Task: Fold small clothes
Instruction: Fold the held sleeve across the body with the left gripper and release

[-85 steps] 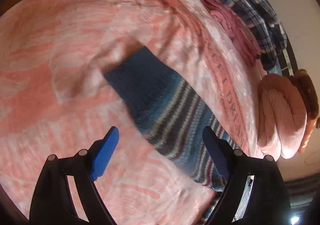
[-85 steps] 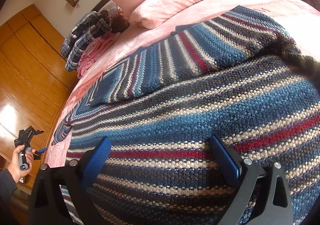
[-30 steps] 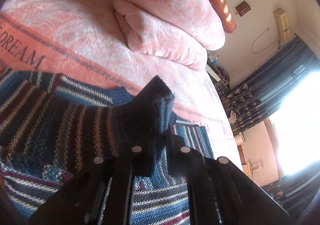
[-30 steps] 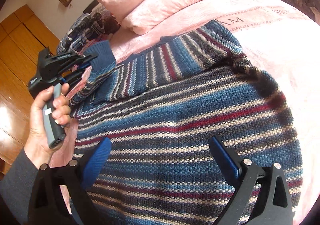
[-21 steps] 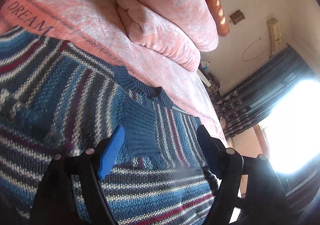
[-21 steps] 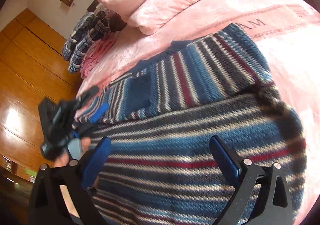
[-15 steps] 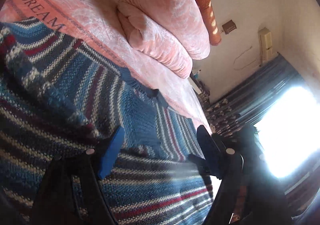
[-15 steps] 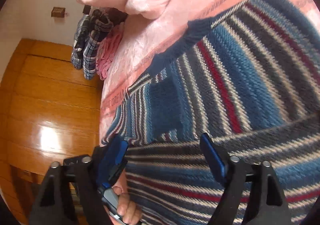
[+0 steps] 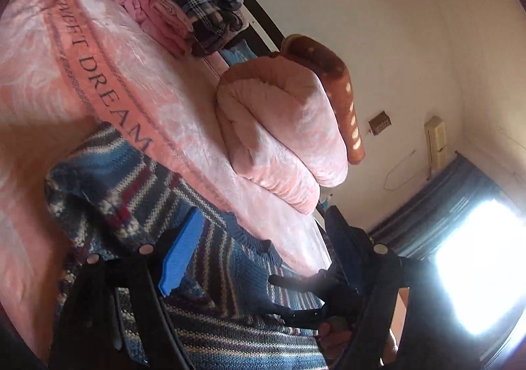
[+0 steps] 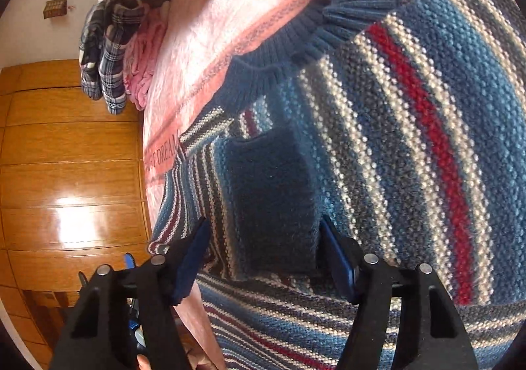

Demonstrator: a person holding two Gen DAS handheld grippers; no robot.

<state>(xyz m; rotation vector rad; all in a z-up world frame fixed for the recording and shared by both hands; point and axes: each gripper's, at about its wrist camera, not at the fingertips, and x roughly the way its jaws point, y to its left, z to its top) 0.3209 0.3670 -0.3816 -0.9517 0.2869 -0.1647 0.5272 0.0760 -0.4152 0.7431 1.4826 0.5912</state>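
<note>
A blue, grey, white and red striped knit sweater [image 10: 411, 127] lies spread on the pink bedspread [image 10: 210, 28], its ribbed collar [image 10: 328, 18] toward the pillows. One sleeve is folded across the chest, and its dark blue cuff [image 10: 269, 205] sits between the fingers of my right gripper [image 10: 264, 258], which is open and low over the knit. My left gripper [image 9: 259, 248] hovers open over the sweater [image 9: 148, 192] near the shoulder, holding nothing. In the left wrist view the right gripper [image 9: 312, 297] shows with a hand [image 9: 332, 334] on it.
A folded pink duvet [image 9: 279, 133] and a brown pillow [image 9: 332, 80] lie at the head of the bed. Plaid and pink folded clothes [image 9: 184, 5] are stacked in the corner. A wooden wardrobe [image 10: 69, 173] stands beside the bed. A bright window [image 9: 476, 265] glares at right.
My left gripper let go of the sleeve cuff, which now lies on the chest, and drew back open. My right gripper moved forward over the cuff with its fingers closer together.
</note>
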